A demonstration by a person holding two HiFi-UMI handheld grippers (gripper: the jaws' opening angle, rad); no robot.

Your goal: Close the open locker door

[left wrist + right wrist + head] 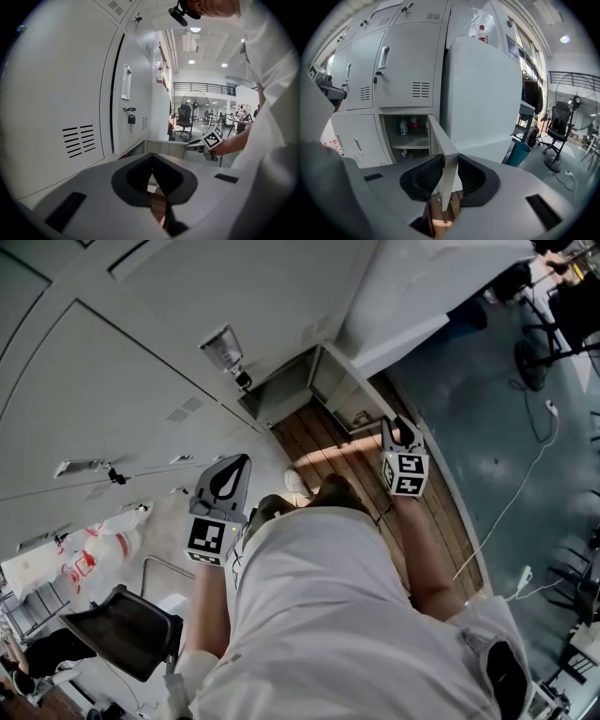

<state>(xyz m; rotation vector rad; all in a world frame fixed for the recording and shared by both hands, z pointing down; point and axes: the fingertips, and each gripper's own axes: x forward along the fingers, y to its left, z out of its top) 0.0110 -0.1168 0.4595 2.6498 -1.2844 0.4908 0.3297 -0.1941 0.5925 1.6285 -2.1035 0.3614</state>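
Observation:
The open locker door (440, 140) is a pale grey panel that swings out from a low compartment (405, 136) holding several bottles. My right gripper (449, 176) is shut on the door's free edge, one ribbed pad on each face. In the head view that gripper (401, 429) sits at the outer end of the door (345, 390), to the right of the person's body. My left gripper (236, 465) hangs in front of the closed lockers (122, 399), touching nothing. Its jaws meet at the tips (152, 174) with nothing between them.
A padlocked locker (131, 119) stands just ahead of the left gripper. A tall white cabinet (483, 93) rises right behind the open door. A blue bin (518, 152), an office chair (555, 136) and a fan (576, 105) stand to the right. A cable (525, 474) lies on the floor.

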